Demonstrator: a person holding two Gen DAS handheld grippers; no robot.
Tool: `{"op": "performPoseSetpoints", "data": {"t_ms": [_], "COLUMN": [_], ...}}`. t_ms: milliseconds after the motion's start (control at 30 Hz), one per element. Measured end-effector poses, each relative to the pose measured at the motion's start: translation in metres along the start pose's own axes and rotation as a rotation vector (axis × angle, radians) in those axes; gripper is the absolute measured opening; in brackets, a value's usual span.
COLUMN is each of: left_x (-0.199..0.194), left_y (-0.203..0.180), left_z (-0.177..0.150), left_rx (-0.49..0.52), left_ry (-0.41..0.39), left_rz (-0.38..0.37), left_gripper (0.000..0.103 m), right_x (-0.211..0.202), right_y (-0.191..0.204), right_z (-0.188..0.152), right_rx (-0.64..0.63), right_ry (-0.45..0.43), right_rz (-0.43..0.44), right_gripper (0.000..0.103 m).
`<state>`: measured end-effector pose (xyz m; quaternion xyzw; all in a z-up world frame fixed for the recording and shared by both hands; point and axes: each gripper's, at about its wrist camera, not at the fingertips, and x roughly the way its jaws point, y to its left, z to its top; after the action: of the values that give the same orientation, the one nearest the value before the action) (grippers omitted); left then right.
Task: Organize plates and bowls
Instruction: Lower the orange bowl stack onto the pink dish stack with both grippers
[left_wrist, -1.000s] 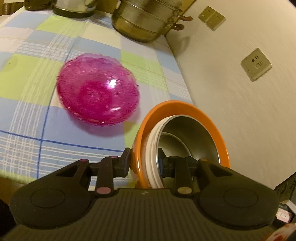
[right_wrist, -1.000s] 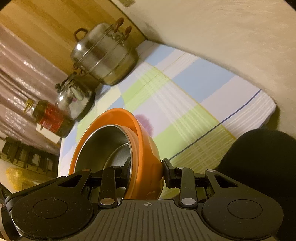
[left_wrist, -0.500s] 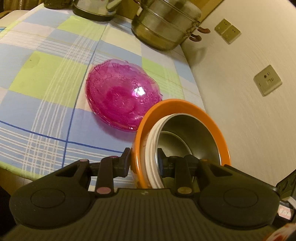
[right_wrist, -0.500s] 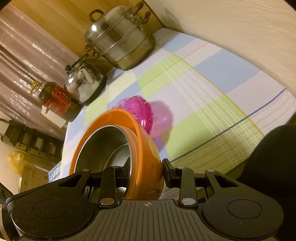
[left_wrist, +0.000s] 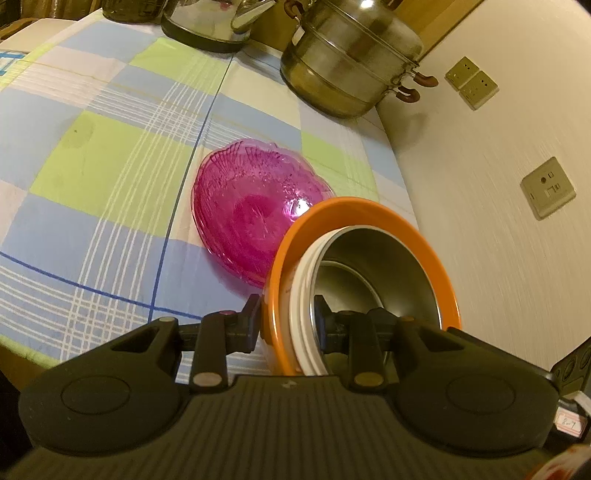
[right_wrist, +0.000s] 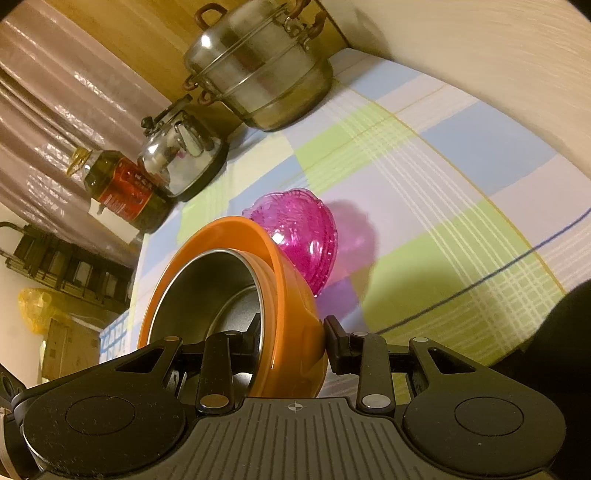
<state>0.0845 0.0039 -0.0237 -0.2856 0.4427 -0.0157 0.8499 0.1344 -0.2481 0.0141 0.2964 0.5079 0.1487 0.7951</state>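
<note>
left claw (left_wrist: 286, 319): clamped on one side of a nested stack of bowls, one finger outside the orange wall, the other inside against the steel rim.
right claw (right_wrist: 291, 332): clamped on the opposite side of the same stack, one finger inside the steel bowl, the other pressed on the orange outer wall.
stack in the claws: a round orange plastic bowl (left_wrist: 373, 210) outermost, a white bowl (left_wrist: 299, 295) showing only as a rim inside it, and a round stainless-steel bowl (left_wrist: 388, 266) innermost; the steel bowl looks empty.
stack's place: held off the table between both claws, tilted, over the table's near edge by the wall-side corner; whether its underside touches the cloth is hidden.
pink dish: a translucent pink glass dish with a ribbed, scalloped rim (left_wrist: 255, 214) lies on the checked blue, green and white tablecloth (left_wrist: 110, 177), just beyond the stack toward the table's middle; empty, and in the left view partly covered by the orange rim.
done so far: three bowls appear already nested into one stack.
left to do: by my reading, the pink dish remains apart from the stack; the stack likely goes down onto or beside it, and nothing has been set down yet.
far edge of the table: a lidded stainless-steel steamer pot (left_wrist: 351, 55) near the wall-side far corner, a steel kettle (right_wrist: 181, 155) beside it, and a bottle of oil with a red label (right_wrist: 118, 188) further along; none looks part of the sorting.
</note>
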Motion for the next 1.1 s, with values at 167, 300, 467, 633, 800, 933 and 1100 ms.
{"op": "performPoseSetpoints", "data": {"t_ms": [167,300,467,633,800,933,1100], "left_x": [0.008,0.015,0.025,0.038,0.051,0.061,0.071], "left_y": [0.004,0.005,0.006,0.01,0.014,0.018,0.022], "left_z": [0.01,0.02,0.034,0.047,0.057,0.065,0.072], "left_rx": [-0.011,-0.013,-0.016,-0.023,-0.029,-0.034,-0.035], "left_ry": [0.0,-0.006,-0.012,-0.013,-0.008,-0.004,0.0], "left_rz": [0.001,0.004,0.006,0.009,0.015,0.026,0.039], "left_gripper": [0.026,0.026,0.026,0.026,0.025,0.025,0.025], "right_x": [0.011,0.02,0.033,0.05,0.067,0.08,0.094], "right_y": [0.001,0.002,0.004,0.005,0.003,0.002,0.0], "right_z": [0.007,0.015,0.026,0.037,0.046,0.05,0.055], "right_rx": [0.001,0.002,0.001,-0.003,-0.005,-0.004,-0.001], "right_ry": [0.007,0.007,0.007,0.009,0.02,0.031,0.045], "right_rz": [0.001,0.004,0.007,0.005,0.006,0.009,0.014], "right_gripper": [0.033,0.033,0.033,0.033,0.033,0.033,0.033]}}
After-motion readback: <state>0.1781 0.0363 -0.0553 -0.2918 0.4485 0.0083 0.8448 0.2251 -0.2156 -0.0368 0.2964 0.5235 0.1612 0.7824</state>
